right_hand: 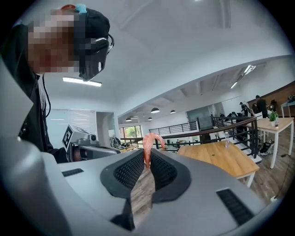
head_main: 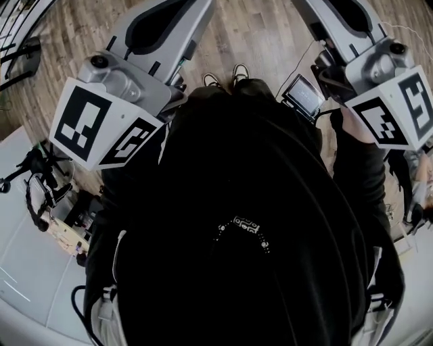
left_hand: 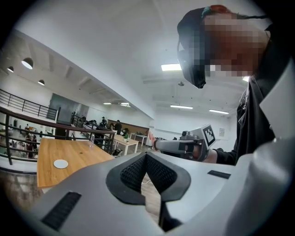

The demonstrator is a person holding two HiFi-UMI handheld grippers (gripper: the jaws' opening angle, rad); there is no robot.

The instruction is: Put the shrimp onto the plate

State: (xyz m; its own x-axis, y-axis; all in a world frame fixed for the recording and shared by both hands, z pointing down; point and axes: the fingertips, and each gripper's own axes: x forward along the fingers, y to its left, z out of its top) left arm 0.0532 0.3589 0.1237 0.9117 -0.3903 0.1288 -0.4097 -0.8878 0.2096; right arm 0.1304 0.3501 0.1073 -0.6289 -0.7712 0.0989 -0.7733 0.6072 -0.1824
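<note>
Head view: a person's dark torso (head_main: 237, 223) fills the middle and hides most of what lies below. The left tongs (head_main: 162, 23) and right tongs (head_main: 345, 20) rise on either side, their tips cut off by the top edge. Between them, shoes (head_main: 223, 76) stand on a wooden floor (head_main: 264, 34).

Left gripper view: the left tongs are pressed together on nothing. Beyond them and to the right are the right tongs, with a small pink shrimp (left_hand: 150, 136) at their tip. To the left, well apart, a white plate (left_hand: 61, 163) lies on a wooden desk (left_hand: 83, 154).

Right gripper view: the right tongs pinch the shrimp's lower end, and its body curls above the tips. The plate cannot be made out here.
</note>
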